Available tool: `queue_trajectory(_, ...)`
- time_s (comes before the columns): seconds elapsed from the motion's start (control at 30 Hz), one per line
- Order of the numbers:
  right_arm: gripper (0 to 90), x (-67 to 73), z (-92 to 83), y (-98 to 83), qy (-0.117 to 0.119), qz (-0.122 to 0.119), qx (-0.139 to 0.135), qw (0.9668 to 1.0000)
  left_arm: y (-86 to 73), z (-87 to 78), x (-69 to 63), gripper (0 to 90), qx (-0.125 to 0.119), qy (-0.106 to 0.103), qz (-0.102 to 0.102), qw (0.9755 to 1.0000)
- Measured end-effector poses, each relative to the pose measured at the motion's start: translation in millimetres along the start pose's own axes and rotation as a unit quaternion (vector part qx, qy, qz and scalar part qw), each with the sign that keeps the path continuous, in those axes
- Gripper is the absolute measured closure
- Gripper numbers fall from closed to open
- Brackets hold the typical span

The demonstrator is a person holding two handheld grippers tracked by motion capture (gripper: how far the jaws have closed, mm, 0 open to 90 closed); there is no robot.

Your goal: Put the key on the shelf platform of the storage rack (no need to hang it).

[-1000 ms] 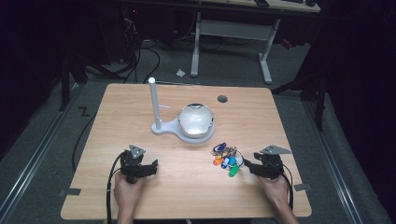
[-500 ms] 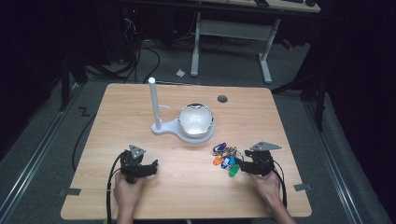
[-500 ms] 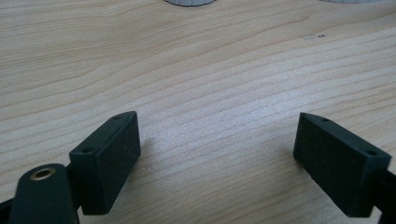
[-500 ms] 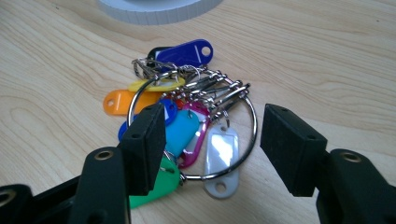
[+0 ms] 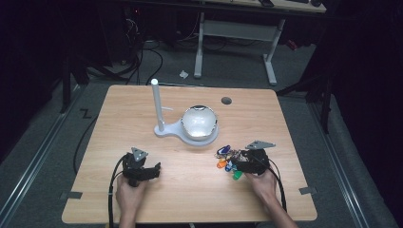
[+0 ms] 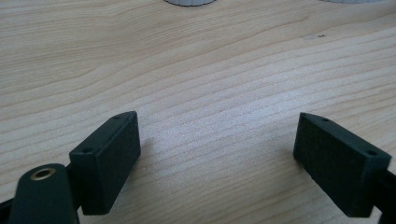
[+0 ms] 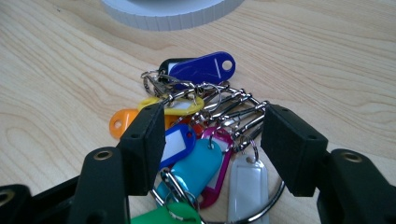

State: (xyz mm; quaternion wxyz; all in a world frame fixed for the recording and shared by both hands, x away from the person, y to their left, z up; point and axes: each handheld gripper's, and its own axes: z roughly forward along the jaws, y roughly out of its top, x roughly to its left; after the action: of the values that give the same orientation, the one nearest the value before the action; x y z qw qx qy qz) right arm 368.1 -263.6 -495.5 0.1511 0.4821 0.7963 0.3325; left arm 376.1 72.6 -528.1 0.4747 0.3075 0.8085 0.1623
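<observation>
A bunch of coloured key tags (image 5: 226, 158) on metal rings lies on the wooden table (image 5: 266, 118), right of centre. In the right gripper view a purple tag (image 7: 201, 69) lies farthest, with a teal tag (image 7: 198, 161) and a clear tag (image 7: 247, 182) nearest. My right gripper (image 5: 239, 166) (image 7: 212, 140) is open, its jaws standing wide on either side of the rings without pressing on them. My left gripper (image 5: 153, 169) (image 6: 217, 154) is open over bare wood at the front left, with nothing between its jaws.
A white stand with an upright post (image 5: 155, 102) and a shiny dome (image 5: 199, 122) sits mid-table, just beyond the tags; its base edge (image 7: 173, 9) is near the right gripper. A round cable hole (image 5: 226, 100) lies at the back. The table's front edge is close to both hands.
My right gripper has slid left across the table, from beside the key tags to over them. The left gripper has stayed put.
</observation>
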Motion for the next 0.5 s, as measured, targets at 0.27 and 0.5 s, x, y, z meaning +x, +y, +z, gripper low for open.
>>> queue_trajectory(0.27,40.0,0.0,14.7,3.1,-0.007,0.007,0.017,0.9998,0.0,0.0,0.0,15.1,0.0,0.0,0.0,1.0)
queue_trajectory(0.5,41.6,-0.1,25.9,3.8,-0.018,0.001,0.026,0.9995,0.0,0.0,0.0,15.1,0.0,0.0,0.0,1.0)
